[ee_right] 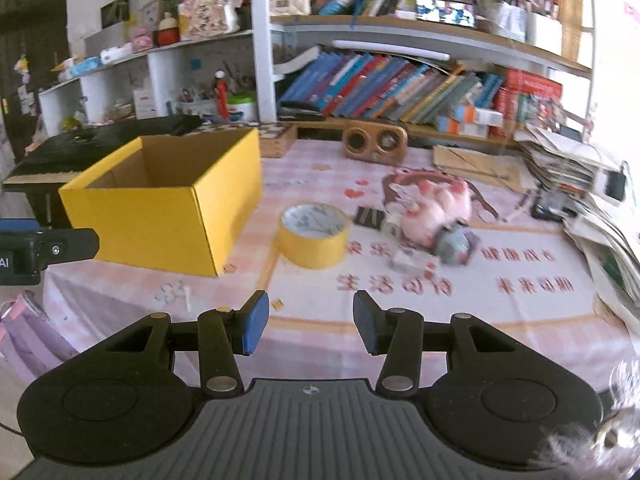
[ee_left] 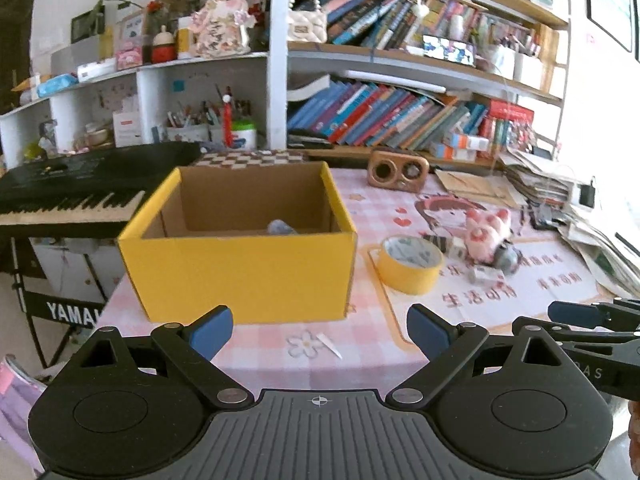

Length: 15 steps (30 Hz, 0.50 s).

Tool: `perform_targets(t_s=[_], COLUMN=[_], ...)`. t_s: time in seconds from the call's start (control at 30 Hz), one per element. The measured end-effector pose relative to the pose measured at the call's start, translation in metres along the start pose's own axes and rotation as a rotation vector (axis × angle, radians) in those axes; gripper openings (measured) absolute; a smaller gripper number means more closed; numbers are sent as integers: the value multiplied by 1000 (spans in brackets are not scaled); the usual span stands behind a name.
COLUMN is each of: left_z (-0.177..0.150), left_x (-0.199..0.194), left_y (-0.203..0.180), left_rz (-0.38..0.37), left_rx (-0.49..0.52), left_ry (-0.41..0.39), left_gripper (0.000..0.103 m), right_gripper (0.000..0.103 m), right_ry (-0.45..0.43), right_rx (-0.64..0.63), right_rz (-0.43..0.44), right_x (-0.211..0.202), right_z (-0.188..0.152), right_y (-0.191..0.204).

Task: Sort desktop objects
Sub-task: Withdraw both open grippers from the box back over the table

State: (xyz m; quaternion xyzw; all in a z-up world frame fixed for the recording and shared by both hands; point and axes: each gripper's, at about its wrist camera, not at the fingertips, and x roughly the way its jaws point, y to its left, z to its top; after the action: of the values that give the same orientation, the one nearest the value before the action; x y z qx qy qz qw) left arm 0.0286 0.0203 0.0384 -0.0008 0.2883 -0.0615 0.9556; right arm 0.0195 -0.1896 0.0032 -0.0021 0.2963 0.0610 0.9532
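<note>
From the left wrist view, the left hand-held gripper [ee_left: 320, 334] is being held with its jaws wide apart and empty at the bottom of the frame. A yellow box [ee_left: 240, 268] is sitting on the surface [ee_left: 360, 344] at centre, a tape roll [ee_left: 410, 266] just right of it, a pink toy [ee_left: 486, 240] further right.

From the right wrist view, the right hand-held gripper [ee_right: 308, 328] is being held partly apart, gripping nothing. The box [ee_right: 160, 220] is lying centre left, the roll [ee_right: 314, 236] at centre, the toy [ee_right: 432, 216] right of centre.
</note>
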Motion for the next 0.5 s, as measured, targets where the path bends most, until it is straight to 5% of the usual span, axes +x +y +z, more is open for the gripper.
perform_targets(t_s=[0.5], left_z=[-16], left_x=[6], left_y=[-37], left_rz=[-132], left_rx=[74], left_ry=[62], left_gripper=[96], right_gripper=[48], right_ry=[67], right_rx=[79], right_rz=[-76], right_x=[-17], right_z=[-23], right_y=[-21])
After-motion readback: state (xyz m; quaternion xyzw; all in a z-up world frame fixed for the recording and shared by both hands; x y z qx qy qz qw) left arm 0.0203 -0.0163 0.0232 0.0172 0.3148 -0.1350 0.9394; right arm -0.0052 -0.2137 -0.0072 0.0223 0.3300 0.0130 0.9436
